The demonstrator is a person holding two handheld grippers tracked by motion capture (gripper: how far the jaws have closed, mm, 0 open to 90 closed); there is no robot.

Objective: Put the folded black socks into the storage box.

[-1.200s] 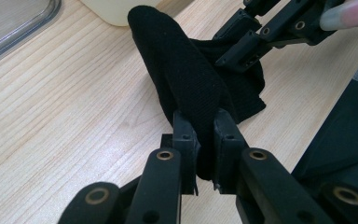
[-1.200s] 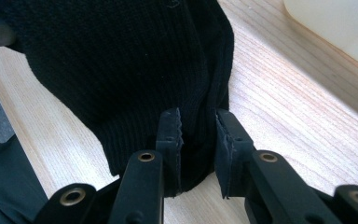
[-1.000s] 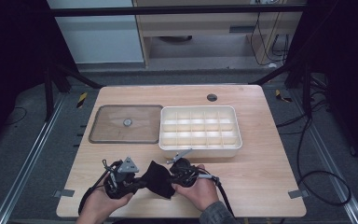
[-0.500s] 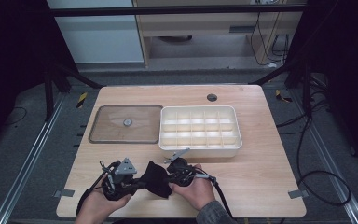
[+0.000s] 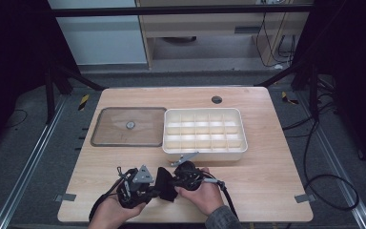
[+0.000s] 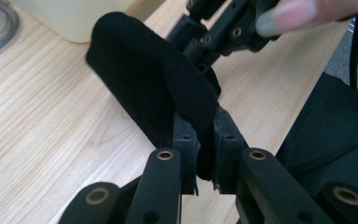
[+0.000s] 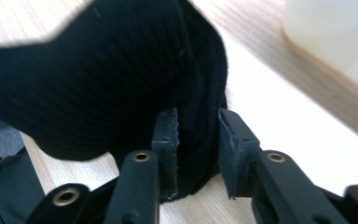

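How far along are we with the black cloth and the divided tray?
Done: the lid is off, lying left of the divided tray, whose compartments look empty. In hand: the left gripper is clamped on one end of the black cloth; the right gripper straddles the other end, its jaws just opening. Left: probably finishing the fold and getting the cloth into the tray.

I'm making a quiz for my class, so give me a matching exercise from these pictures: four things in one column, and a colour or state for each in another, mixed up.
Things:
1. black cloth
2. divided tray
3. flat lid
4. left gripper

States:
A. white, its compartments bare
B. lying flat, left of the tray
C. clamped shut on fabric
D. held between the two grippers

Pairs: 1-D, 2-A, 3-B, 4-C
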